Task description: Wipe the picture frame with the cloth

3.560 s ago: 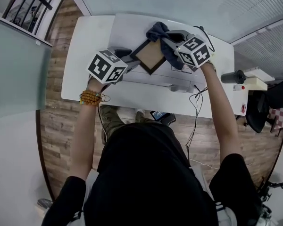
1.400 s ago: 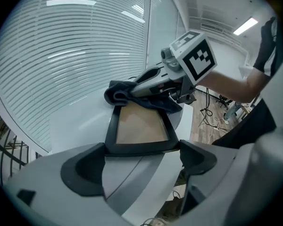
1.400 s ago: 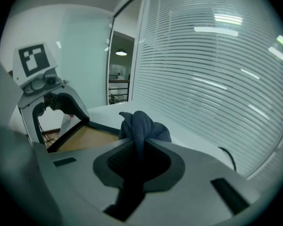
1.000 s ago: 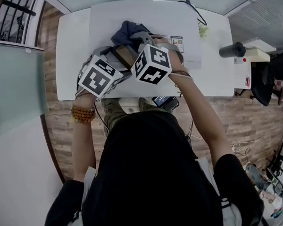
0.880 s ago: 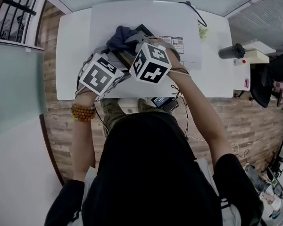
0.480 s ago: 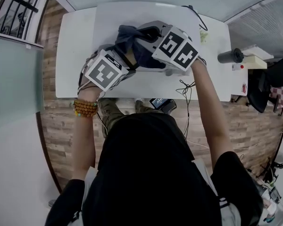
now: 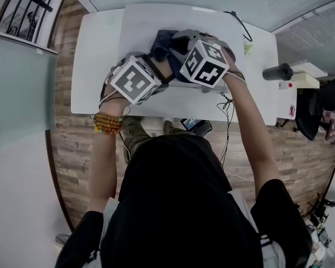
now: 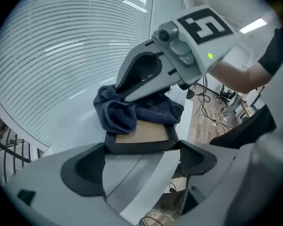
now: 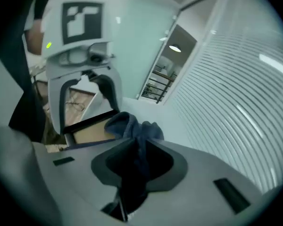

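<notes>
Black-rimmed picture frame point(image 8: 140, 136), stiff, light, probably fragile, is hanging over the white surface point(image 7: 100, 49), fingers point(image 8: 82, 173) of the left gripper point(image 8: 141, 161) clamping its near edge. The right gripper point(image 9: 139, 161), fingers just opening, is pinching soft dark-blue cloth point(image 9: 132, 126) at its far edge.

Cloth point(image 8: 115, 117): soft dark-blue fabric, crumpled. Picture frame point(image 8: 141, 146): matt black rim, brown cardboard-like panel. Desk point(image 7: 97, 66): smooth white. Floor point(image 7: 72, 149): wood planks.

Counter point(image 7: 95, 66): the left part of the frame is bare and passable. The centre is blocked by the raised picture frame point(image 8: 141, 134) and cloth point(image 7: 163, 41). At upper right a cable point(image 7: 241, 29) crosses the surface. A dark cylinder point(image 7: 277, 71) lies at the right edge.
</notes>
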Motion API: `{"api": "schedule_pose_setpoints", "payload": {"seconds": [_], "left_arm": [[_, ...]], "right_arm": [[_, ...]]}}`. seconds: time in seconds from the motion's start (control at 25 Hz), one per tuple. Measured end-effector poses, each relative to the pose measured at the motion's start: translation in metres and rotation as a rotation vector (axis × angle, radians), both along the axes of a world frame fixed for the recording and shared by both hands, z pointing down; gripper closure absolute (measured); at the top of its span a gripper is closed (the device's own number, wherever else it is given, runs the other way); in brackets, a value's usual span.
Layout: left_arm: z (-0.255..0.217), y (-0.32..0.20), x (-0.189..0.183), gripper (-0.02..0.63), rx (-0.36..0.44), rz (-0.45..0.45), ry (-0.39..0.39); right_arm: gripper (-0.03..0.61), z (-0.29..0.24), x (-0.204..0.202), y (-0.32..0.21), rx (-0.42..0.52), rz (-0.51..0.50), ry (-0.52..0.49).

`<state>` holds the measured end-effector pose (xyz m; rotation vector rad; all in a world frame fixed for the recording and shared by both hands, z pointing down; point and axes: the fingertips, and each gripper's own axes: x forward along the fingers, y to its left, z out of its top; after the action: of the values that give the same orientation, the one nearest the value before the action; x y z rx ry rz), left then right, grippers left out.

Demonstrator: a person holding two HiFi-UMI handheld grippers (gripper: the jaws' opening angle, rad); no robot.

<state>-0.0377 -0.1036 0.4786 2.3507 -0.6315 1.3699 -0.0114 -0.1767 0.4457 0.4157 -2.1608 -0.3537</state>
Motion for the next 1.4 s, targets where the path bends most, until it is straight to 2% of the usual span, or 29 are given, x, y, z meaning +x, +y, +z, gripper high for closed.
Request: {"api": "schedule_pose_setpoints", "payload": {"seconds": [0.08,0.16,0.28,0.36,0.48,0.56,0.76,0.88,1.0,1.04,1.08,1.16,1.2,1.24,1.28,1.32,1.4], "left_arm": [[0.0,-0.001,-0.001,0.132,0.002,-0.001,-0.002],[0.0,-0.002,-0.003,0.132,0.002,-0.001,-0.01],[-0.001,-0.001,-0.004,0.132,0.001,0.001,-0.003],[-0.001,-0.001,-0.004,0.132,0.002,0.003,-0.001],[-0.001,-0.002,-0.004,0.132,0.0,0.006,-0.007],[-0.001,-0.001,-0.005,0.132,-0.002,0.006,-0.009],[-0.002,0.001,-0.006,0.132,0.006,0.022,0.004],[0.0,0.0,-0.006,0.132,0.004,0.02,-0.025],[0.001,0.001,-0.005,0.132,0.003,0.032,-0.043],[0.001,0.001,-0.005,0.132,0.005,0.03,-0.036],[0.001,0.001,-0.005,0.132,0.008,0.026,-0.028],[0.001,0.0,-0.005,0.132,0.015,0.022,-0.025],[0.001,0.0,-0.006,0.132,0.018,0.023,-0.029],[0.001,0.0,-0.006,0.132,0.021,0.026,-0.029],[0.0,0.0,-0.005,0.132,0.023,0.03,-0.025],[0.0,0.0,-0.006,0.132,0.026,0.034,-0.019],[0.0,0.001,-0.007,0.132,0.03,0.043,-0.012]], "right_arm": [[0.518,-0.008,0.015,-0.021,0.011,0.11,-0.028],[0.532,-0.008,0.022,-0.033,-0.004,0.169,-0.058],[0.555,-0.005,0.013,-0.032,-0.069,0.197,-0.109],[0.56,-0.005,0.007,-0.03,-0.035,0.182,-0.065],[0.563,-0.001,-0.011,-0.017,0.059,0.079,0.019],[0.563,0.0,-0.032,-0.001,0.056,0.002,0.017],[0.562,-0.002,-0.072,0.038,-0.082,-0.11,-0.09],[0.563,0.0,-0.067,0.052,-0.147,-0.163,-0.089],[0.561,-0.003,-0.048,0.074,-0.247,-0.294,-0.056],[0.561,-0.008,-0.042,0.078,-0.228,-0.359,-0.053],[0.56,-0.015,-0.038,0.078,-0.17,-0.416,-0.058],[0.56,-0.028,-0.029,0.066,-0.041,-0.463,-0.069],[0.558,-0.031,-0.023,0.061,-0.02,-0.47,-0.051],[0.515,-0.029,-0.016,0.059,-0.034,-0.48,-0.013],[0.391,-0.023,-0.009,0.059,-0.066,-0.495,0.039],[0.347,-0.015,-0.003,0.061,-0.098,-0.51,0.09],[0.33,-0.001,-0.006,0.061,-0.123,-0.531,0.132]]}}
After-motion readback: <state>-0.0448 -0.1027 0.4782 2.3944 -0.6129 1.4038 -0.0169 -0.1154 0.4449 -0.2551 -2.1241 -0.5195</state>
